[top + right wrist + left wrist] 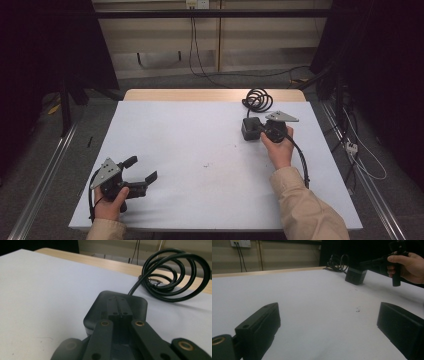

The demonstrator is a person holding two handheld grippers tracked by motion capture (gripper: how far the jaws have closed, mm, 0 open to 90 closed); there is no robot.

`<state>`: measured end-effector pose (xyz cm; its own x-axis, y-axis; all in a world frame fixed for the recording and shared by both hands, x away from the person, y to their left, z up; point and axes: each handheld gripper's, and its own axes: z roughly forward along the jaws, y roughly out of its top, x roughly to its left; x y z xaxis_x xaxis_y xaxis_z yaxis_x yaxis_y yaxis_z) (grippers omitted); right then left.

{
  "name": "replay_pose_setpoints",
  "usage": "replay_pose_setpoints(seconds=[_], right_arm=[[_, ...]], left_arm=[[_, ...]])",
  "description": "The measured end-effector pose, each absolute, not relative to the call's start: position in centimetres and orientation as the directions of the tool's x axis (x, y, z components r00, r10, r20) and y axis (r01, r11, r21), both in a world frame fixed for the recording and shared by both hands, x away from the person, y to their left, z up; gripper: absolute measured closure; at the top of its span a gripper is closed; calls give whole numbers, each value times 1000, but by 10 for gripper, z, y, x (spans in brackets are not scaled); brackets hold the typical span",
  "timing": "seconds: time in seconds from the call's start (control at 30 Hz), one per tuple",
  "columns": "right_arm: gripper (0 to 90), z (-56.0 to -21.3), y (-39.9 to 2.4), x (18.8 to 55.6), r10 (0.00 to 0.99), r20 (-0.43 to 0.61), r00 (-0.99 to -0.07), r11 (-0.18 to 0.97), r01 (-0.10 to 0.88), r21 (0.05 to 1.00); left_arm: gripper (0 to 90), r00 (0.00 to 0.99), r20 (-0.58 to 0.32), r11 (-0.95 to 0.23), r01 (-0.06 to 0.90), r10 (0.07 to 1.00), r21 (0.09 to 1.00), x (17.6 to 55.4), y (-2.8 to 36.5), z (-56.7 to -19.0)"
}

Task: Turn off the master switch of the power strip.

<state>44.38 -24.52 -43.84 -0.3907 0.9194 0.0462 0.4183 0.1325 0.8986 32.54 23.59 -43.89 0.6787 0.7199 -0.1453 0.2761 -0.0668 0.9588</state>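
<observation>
A black adapter block (248,127) lies on the white sheet (200,145) at the far right, its black cable coiled (257,100) just behind it. My right gripper (258,128) reaches over the block's top, jaws shut together; in the right gripper view their tips (119,308) meet above the block (138,305), with the coil (175,277) beyond. My left gripper (141,169) rests at the near left, jaws spread wide with nothing between them (329,320). From the left gripper view the block (355,276) and the right hand's gripper (368,263) are far off.
The table's wooden far edge (200,95) shows past the sheet. Metal rails (45,175) run along the floor on both sides. Loose cables (360,160) lie on the floor at the right, and wall sockets (239,243) sit behind.
</observation>
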Motion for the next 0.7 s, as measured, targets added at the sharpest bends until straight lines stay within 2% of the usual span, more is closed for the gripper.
replay_pose_setpoints(seconds=[0.1,0.2,0.7], right_arm=[[900,-438,-243,443,922,24,-388,150,412,899],[900,-440,-245,443,921,51,-387,123,413,902],[900,-441,-246,442,921,54,-385,116,405,907]], left_arm=[[48,679,-143,-70,276,721,959,325,236,-439],[48,680,-143,-69,275,719,959,325,236,-439],[48,678,-143,-68,274,721,959,325,237,-439]])
